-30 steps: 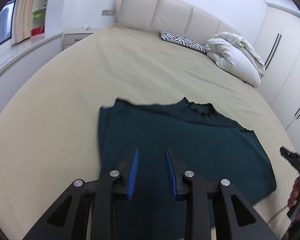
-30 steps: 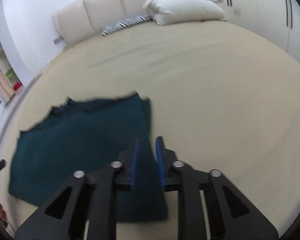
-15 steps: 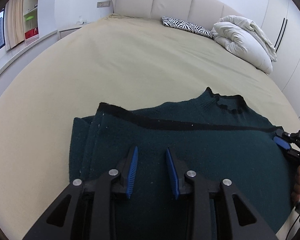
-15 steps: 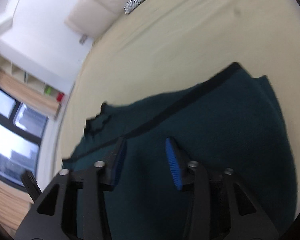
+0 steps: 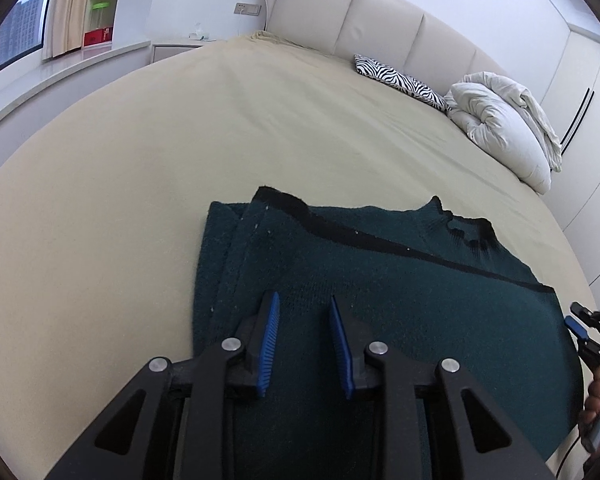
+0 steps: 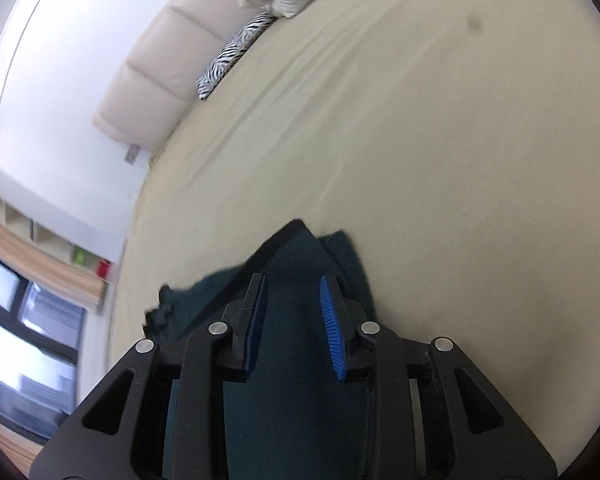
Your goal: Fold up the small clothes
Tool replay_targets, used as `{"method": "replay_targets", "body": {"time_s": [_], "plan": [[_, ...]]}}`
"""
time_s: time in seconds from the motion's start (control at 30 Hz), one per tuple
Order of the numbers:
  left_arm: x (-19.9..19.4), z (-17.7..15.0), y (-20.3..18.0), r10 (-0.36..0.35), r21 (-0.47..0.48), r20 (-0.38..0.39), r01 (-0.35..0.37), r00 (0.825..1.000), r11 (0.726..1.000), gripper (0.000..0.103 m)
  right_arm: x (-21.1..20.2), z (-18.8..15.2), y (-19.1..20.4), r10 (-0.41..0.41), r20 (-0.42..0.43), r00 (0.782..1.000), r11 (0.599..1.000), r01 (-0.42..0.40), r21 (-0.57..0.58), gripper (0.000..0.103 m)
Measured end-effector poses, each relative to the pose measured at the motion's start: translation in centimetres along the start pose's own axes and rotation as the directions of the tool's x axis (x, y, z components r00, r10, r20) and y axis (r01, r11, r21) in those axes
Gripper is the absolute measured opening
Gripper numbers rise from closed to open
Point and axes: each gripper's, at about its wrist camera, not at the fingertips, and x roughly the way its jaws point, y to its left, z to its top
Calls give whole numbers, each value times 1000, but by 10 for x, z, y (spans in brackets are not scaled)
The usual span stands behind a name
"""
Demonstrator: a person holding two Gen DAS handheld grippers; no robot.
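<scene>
Both the left tool (image 5: 303, 342) and the right tool (image 6: 293, 326) hover spread, pinching nothing, above the folded dark green sweater (image 5: 400, 280) on the bed (image 5: 180, 140); the left's jaws have just been closing.

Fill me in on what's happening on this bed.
A person is folding a dark green sweater that lies partly folded on the beige bed. The left tongs and right tongs hang above it, jaws apart and gripping nothing. No fabric is lifted. A white duvet sits by the headboard.

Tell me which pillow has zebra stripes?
The flat zebra pillow by the headboard, black-and-white striped. The puffy white pillow beside it is plain.
</scene>
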Motion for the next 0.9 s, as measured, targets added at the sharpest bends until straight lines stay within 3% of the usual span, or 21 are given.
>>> {"method": "replay_targets", "body": {"time_s": [0.07,0.17,0.23,0.3,0.33,0.37,0.43,0.67,0.77,0.9], "plan": [[-1,-2,5,-25,-22,4,25,1000,999,30,-6,-20,23,91,-69,993,994,-95,-52,27],[-2,-2,12,-53,-41,-1,53,999,998,30,-11,-55,53,161,-180,970,970,-189,-151,27],[-3,-3,13,-52,-39,0,52,999,998,29,-1,-82,63,173,-269,947,955,-228,-189,27],[-4,-3,13,-49,-29,2,49,999,998,29,13,-98,57,115,-317,941,961,-186,-204,27],[-5,-3,13,-45,-24,3,45,999,999,29,19,-102,47,119,-322,939,966,-184,-179,27],[-5,-4,13,-44,-22,4,44,999,999,29,15,-99,35,178,-303,936,966,-224,-125,26],[-6,-4,15,-50,-25,7,51,999,998,29,6,-93,23,186,-280,942,973,-215,-77,26],[-7,-7,13,-48,-39,6,48,999,998,29,-33,-73,-17,103,-167,981,993,-111,-39,26],[-26,-14,2,31,8,12,-32,999,999,31,-60,-75,-21,71,-109,992,997,-69,17,27],[-57,-32,-26,66,78,30,-68,997,995,53,-56,-95,16,178,-151,972,981,-188,-53,30]]}}
